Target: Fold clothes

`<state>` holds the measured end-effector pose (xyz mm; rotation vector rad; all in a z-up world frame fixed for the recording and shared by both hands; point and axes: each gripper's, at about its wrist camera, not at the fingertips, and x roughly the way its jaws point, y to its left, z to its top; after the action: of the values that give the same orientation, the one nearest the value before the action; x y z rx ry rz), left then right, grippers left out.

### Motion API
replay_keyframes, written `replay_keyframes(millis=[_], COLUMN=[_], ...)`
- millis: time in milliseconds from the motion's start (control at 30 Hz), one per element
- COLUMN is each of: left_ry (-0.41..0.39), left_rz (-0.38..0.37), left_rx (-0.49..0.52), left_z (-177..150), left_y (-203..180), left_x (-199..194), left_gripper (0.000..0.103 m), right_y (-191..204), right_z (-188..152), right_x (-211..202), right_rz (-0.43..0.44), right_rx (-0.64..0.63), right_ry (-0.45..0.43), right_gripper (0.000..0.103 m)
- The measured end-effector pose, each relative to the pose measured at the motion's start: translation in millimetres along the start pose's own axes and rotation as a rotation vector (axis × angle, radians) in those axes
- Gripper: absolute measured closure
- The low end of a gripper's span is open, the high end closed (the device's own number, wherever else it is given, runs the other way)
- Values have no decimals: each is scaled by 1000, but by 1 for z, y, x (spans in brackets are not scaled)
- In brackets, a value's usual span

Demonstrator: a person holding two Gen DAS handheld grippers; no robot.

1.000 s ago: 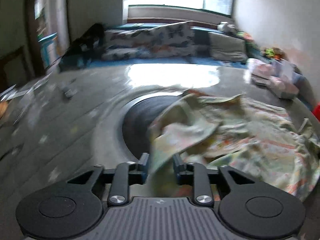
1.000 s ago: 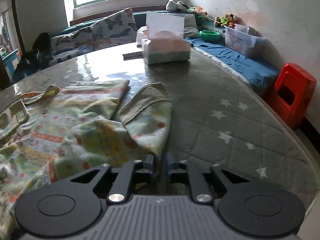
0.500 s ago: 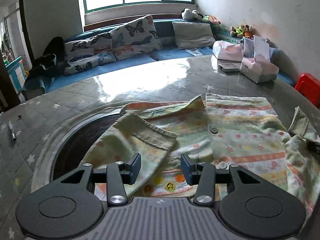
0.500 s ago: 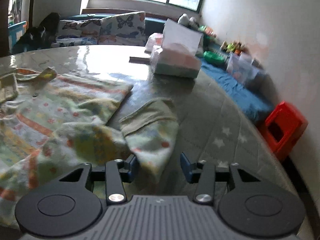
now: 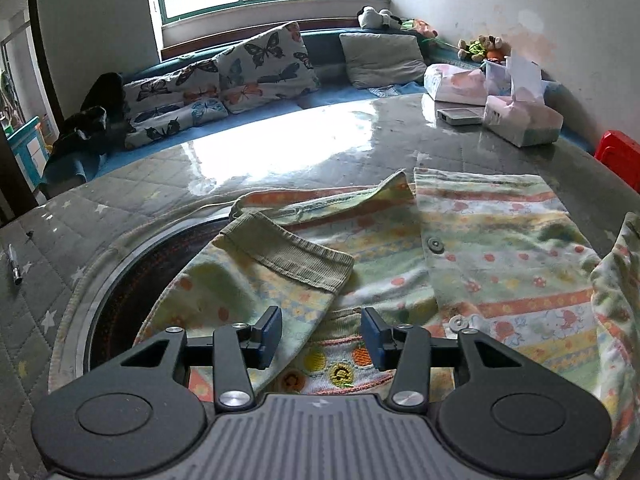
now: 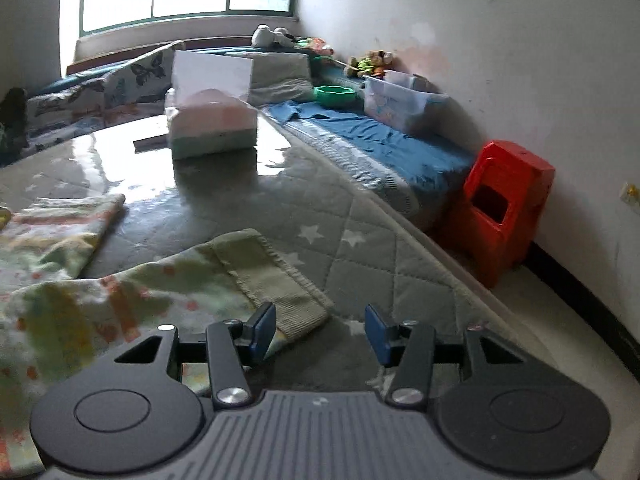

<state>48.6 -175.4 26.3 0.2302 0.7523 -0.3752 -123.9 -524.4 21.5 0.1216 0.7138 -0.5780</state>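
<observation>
Both sleeves now folded inward, the left gripper [image 5: 320,332] and right gripper [image 6: 320,330] gape empty over the pastel printed cotton baby shirt [image 5: 500,264], their jaws having just been opening to release it

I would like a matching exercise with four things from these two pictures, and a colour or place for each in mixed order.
Things:
1. stool
2. pen
3. bowl
4. tissue box

Descriptions:
A. green, on the blue bench
B. red, on the floor by the wall
C. on the table, beyond the garment
D. at the table's far left edge

Pairs: 1-B, 2-D, 3-A, 4-C
</observation>
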Motion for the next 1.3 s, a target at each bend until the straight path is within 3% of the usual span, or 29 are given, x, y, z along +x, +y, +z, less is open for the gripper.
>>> replay_keyframes(millis=[100, 300, 567, 700, 767, 833, 1000, 1300], left_ry=[-4, -24, -26, -2, -13, -15, -97, -269], left_rz=[-4, -4, -20, -12, 3, 2, 26, 152], left_rx=[-5, -3, 16, 18, 18, 1, -106, -355], left_z=[0, 5, 18, 18, 17, 17, 22, -2], left_y=[1, -1, -9, -12, -10, -4, 28, 135], left_x=[2, 4, 21, 33, 34, 33, 1, -101], left_gripper=[56, 57, 62, 77, 93, 99, 100, 100], right_y=[9, 46, 58, 55, 55, 55, 55, 58], right_z=[0, -2, -4, -4, -4, -4, -4, -3], right_x=[-6, -1, 1, 3, 4, 4, 6, 8], right_rz=[51, 147, 169, 169, 169, 164, 157, 145], right_rx=[-16, -76, -85, -82, -82, -84, -89, -103], right_ry=[-10, 8, 20, 24, 24, 24, 23, 13], right_gripper=[48, 47, 42, 40, 38, 36, 33, 31])
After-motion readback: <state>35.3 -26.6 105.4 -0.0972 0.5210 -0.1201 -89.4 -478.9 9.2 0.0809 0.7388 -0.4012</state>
